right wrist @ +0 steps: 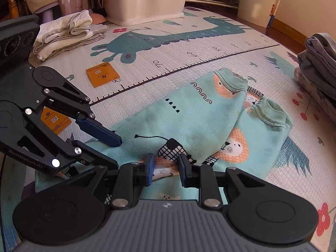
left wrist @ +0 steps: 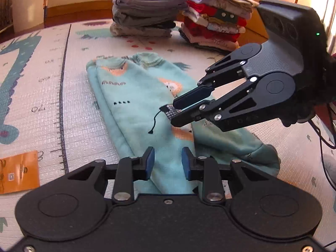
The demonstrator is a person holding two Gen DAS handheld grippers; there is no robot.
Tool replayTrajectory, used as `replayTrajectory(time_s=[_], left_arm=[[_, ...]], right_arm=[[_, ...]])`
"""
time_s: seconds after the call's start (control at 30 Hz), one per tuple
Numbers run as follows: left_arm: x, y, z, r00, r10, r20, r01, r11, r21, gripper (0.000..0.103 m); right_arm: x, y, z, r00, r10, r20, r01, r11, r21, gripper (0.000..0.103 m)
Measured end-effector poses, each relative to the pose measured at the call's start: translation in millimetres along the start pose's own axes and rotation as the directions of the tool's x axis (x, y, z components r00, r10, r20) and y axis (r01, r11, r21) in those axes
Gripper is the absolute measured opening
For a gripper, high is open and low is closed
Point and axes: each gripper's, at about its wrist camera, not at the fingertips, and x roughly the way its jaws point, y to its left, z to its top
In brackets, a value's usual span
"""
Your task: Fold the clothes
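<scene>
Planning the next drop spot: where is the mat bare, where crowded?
Bare mat lies between the teal pants, the orange packets and the white bin. Crowded: the two folded stacks beyond the pants, and both grippers over the pants.

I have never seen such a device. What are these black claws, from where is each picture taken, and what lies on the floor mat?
The black claws are two hand-held grippers; a person carries one in each hand. Each has a camera looking along its fingers, so each picture shows its own gripper at the bottom and the other one opposite. The left gripper and the right gripper are both low over mint-green printed pants spread on a play mat. Their jaws are narrow, but I cannot tell whether they pinch cloth. Two stacks of folded clothes stand behind, and orange packets lie beside.
</scene>
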Motion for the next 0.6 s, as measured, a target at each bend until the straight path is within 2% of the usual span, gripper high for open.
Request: replayTrajectory(time_s=[0.1, 0.2, 0.3, 0.5, 0.6], left_arm=[[-16, -13, -7, 0.999, 0.044, 0.004, -0.044, 0.998, 0.045, 0.026], [-18, -29, -16, 0.999, 0.035, -0.007, -0.034, 0.994, 0.100, 0.019], [1, -37, -29, 0.995, 0.071, -0.076, -0.060, 0.988, 0.143, 0.018], [-7, -34, -27, 0.994, 0.053, -0.094, -0.047, 0.997, 0.068, 0.018], [-11, -37, -35, 0.991, 0.067, -0.115, -0.059, 0.996, 0.073, 0.018]], right_arm=[[-7, -3, 9, 0.999, -0.004, 0.034, 0.004, 1.000, 0.003, 0.026], [-1, -14, 16, 0.999, -0.022, 0.045, 0.020, 0.999, 0.044, 0.026], [16, -27, 16, 1.000, -0.017, 0.022, 0.014, 0.993, 0.116, 0.026], [35, -26, 21, 1.000, 0.000, -0.029, 0.003, 0.996, 0.087, 0.028], [35, -26, 19, 1.000, 0.003, -0.021, -0.002, 0.997, 0.073, 0.028]])
